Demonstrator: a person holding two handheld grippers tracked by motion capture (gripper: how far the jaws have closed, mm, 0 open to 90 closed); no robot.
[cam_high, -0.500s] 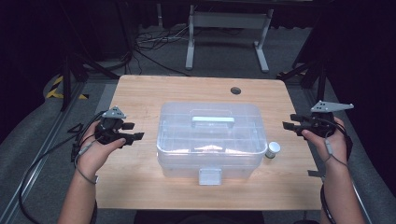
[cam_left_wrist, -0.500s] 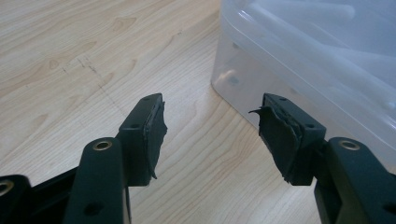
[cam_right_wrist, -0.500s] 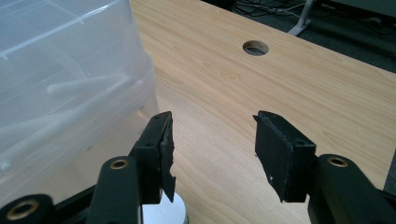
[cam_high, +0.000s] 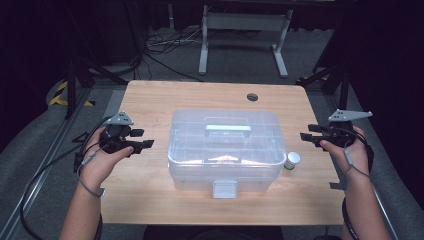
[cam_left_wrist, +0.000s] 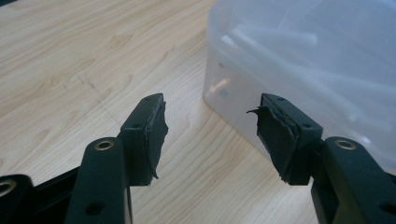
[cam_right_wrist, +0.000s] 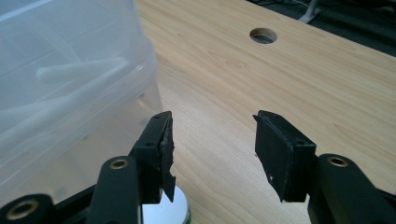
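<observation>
We find the clear plastic box (cam_high: 226, 147) standing at the middle of the wooden table (cam_high: 150, 95), lid down, its pale green handle (cam_high: 227, 128) lying flat on top and the front latch (cam_high: 224, 189) apparently fastened. A small white-capped bottle (cam_high: 292, 160) stands on the table just beside the box's right front corner, outside it.

The left gripper (cam_high: 142, 139) hangs off the box's left side, near but not touching; in the left gripper view its jaws stand wide with only bare table between them and the box wall (cam_left_wrist: 299, 60) just ahead of one pad (cam_left_wrist: 275, 135). The right gripper (cam_high: 306, 132) is held off the right side, apart from the box. In the right gripper view its jaws are likewise wide with nothing between them, the bottle's cap (cam_right_wrist: 163, 212) sits just below one jaw, and the table's cable hole (cam_right_wrist: 263, 34) lies farther off.

Our judgement: the work is at its start. Nothing is gripped, the latch is untouched, the lid is closed and the bottle is not stowed. What is left, as we read it, is releasing the latch, raising the lid and dealing with the bottle. Contents inside the box are too blurred to identify.
</observation>
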